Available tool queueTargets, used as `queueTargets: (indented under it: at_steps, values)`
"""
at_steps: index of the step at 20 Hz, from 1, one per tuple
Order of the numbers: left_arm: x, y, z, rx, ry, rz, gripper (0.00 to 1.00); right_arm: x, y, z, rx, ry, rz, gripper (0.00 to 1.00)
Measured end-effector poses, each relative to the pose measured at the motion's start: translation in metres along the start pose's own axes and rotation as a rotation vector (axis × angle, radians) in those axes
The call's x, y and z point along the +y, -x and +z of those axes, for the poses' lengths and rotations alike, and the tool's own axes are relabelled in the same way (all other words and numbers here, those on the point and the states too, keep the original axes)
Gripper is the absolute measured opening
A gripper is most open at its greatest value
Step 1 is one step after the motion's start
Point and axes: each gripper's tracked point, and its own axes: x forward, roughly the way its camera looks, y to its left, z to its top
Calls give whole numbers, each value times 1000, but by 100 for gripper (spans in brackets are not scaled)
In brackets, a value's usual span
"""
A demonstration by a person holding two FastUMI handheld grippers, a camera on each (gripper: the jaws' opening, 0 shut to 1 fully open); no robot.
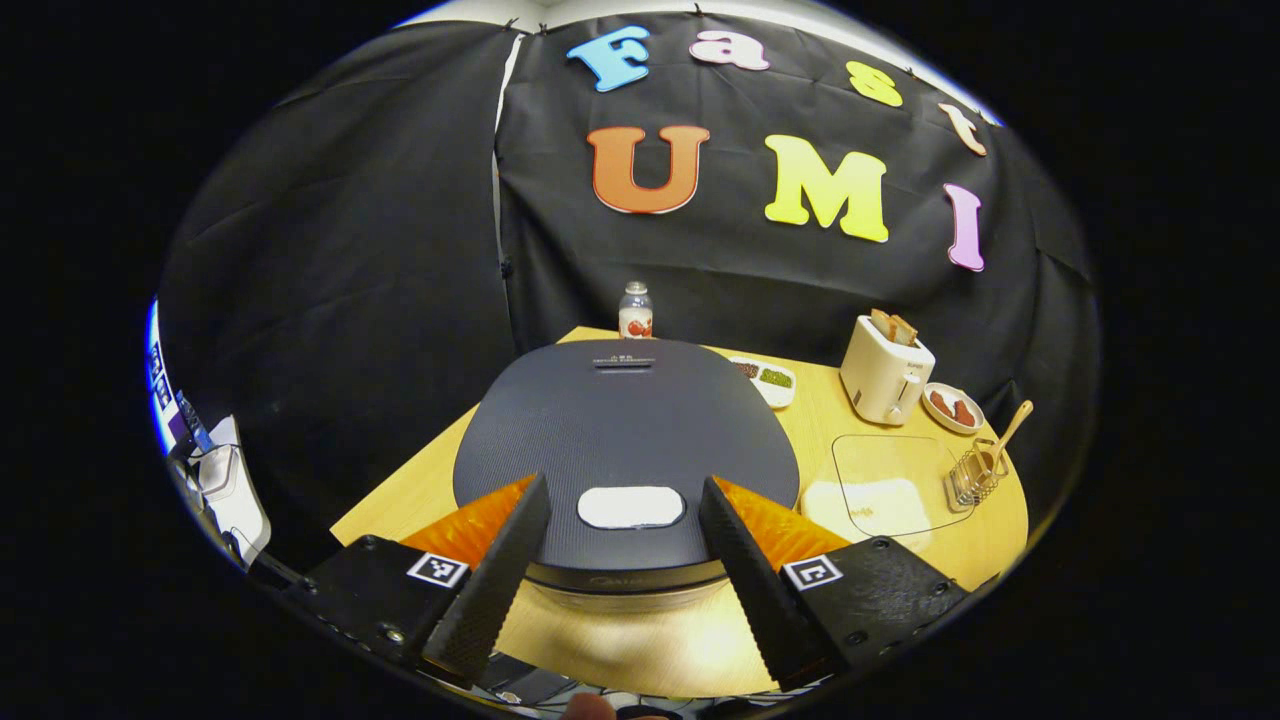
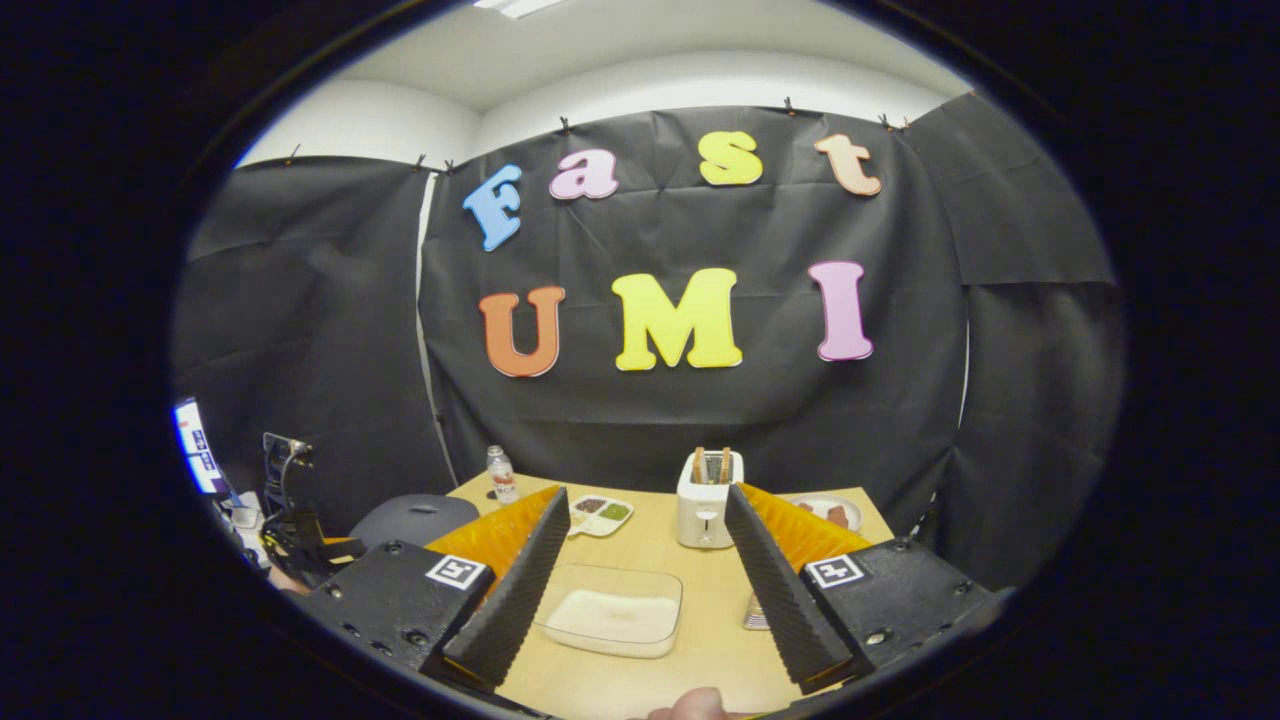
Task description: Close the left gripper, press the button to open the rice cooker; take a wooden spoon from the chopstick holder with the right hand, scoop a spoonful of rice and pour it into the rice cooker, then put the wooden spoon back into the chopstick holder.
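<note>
Wooden table (image 1: 900, 560); wooden spoon (image 1: 1005, 435) handle slants up-right from chopstick holder (image 1: 975, 475); both claws gape.

A toaster (image 2: 706, 510) holding bread stands ahead of the tool; a small bottle (image 2: 501, 474) and divided dish (image 2: 599, 512) lie ahead-left.

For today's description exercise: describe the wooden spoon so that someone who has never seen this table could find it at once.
Start at the white toaster at the back of the wooden table. In front of it, beside the clear rice tray, stands a small wire chopstick holder. The wooden spoon leans out of it, the only long-handled wooden thing there.
</note>
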Motion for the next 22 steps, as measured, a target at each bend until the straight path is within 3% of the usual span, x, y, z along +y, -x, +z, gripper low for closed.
queueTargets:
  at_steps: [4,6,11,16,22]
  values:
    - [3,2,6,-22,-21,3,98,-12,1,1,-13,-7,-22,100]
    - [0,5,13,-46,16,1,96,-22,1,-2,-10,-23,-43,97]
    - [-17,35,55,-137,23,6,95,-48,0,-7,-14,-34,-59,100]
    - [-72,88,127,-279,-25,-31,95,-67,-1,5,-57,-49,-49,100]
    - [-134,170,201,-478,-81,-139,95,-72,19,35,-106,-77,-82,100]
